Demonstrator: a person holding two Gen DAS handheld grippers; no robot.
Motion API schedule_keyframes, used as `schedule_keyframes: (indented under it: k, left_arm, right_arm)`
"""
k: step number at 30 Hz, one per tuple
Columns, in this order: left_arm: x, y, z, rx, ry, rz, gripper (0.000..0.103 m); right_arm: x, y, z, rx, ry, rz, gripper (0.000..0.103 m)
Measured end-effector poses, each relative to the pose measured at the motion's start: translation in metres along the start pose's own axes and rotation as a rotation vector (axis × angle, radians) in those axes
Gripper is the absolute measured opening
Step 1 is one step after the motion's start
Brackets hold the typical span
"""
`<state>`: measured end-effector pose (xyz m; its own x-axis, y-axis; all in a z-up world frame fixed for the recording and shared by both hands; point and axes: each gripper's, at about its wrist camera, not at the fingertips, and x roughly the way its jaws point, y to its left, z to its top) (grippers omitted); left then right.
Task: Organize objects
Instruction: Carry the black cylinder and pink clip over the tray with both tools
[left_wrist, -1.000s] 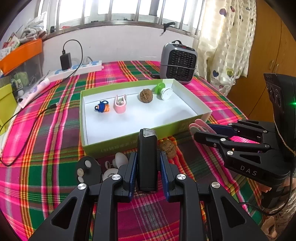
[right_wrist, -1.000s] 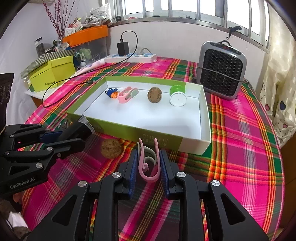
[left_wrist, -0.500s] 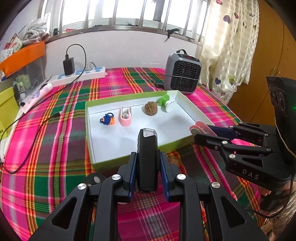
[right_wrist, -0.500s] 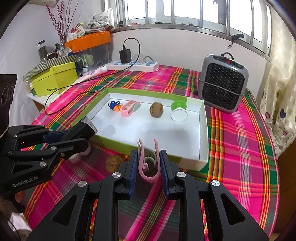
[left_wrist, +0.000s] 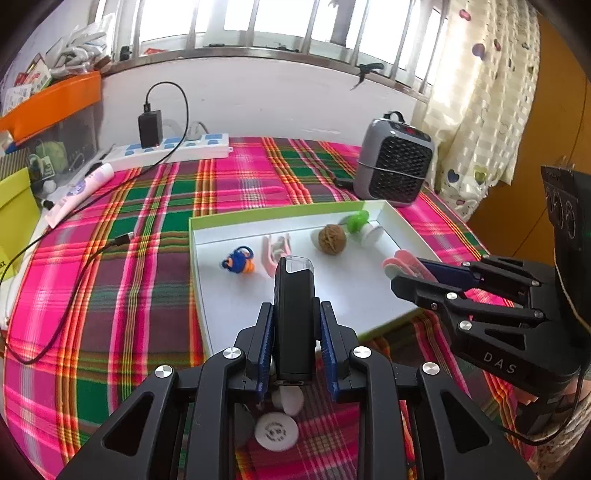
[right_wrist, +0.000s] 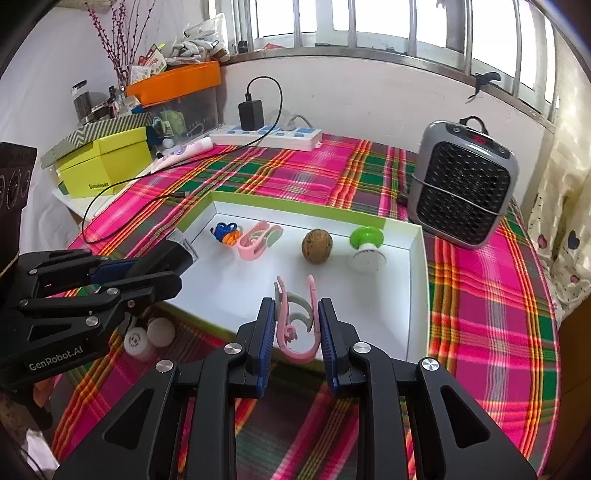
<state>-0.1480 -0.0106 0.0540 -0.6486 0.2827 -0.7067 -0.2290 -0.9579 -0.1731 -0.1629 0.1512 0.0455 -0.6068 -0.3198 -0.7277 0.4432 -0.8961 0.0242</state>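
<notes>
My left gripper (left_wrist: 294, 314) is shut on a black oblong object with a clear cap (left_wrist: 294, 295), held upright over the near part of the green-rimmed white box (left_wrist: 258, 215). My right gripper (right_wrist: 295, 314) is shut on a pink clip (right_wrist: 297, 328) above the box's near edge (right_wrist: 415, 295). The box holds a blue-and-orange trinket (right_wrist: 225, 232), a second pink clip (right_wrist: 258, 240), a walnut (right_wrist: 317, 245) and a green-and-white knob (right_wrist: 367, 247). Each gripper shows in the other's view: the right gripper (left_wrist: 402, 271) at the right, the left gripper (right_wrist: 173, 264) at the left.
Small white round pieces (right_wrist: 147, 336) lie on the plaid cloth near the box's front corner. A grey heater (right_wrist: 463, 188) stands behind the box on the right. A power strip (right_wrist: 266, 136), a black cable (left_wrist: 74, 273) and a yellow-green box (right_wrist: 107, 162) sit at the back left.
Both grippers have risen and come forward, from in front of the box to over its near edge, still holding their objects. The loose walnut on the cloth has dropped out of view.
</notes>
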Motion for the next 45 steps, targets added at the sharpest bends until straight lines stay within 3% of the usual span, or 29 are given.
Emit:
schedule_keyframes:
  k: [13,45]
  left_arm:
    - [0.025,0.016,0.008,-0.032,0.033,0.012,0.022]
    - [0.061,0.017,0.019,0.024,0.11,0.049,0.022]
  right_arm:
    - [0.027,-0.002,0.018,-0.001,0.027,0.011,0.024]
    - [0.069,0.002,0.028,-0.035,0.091,0.035,0.024]
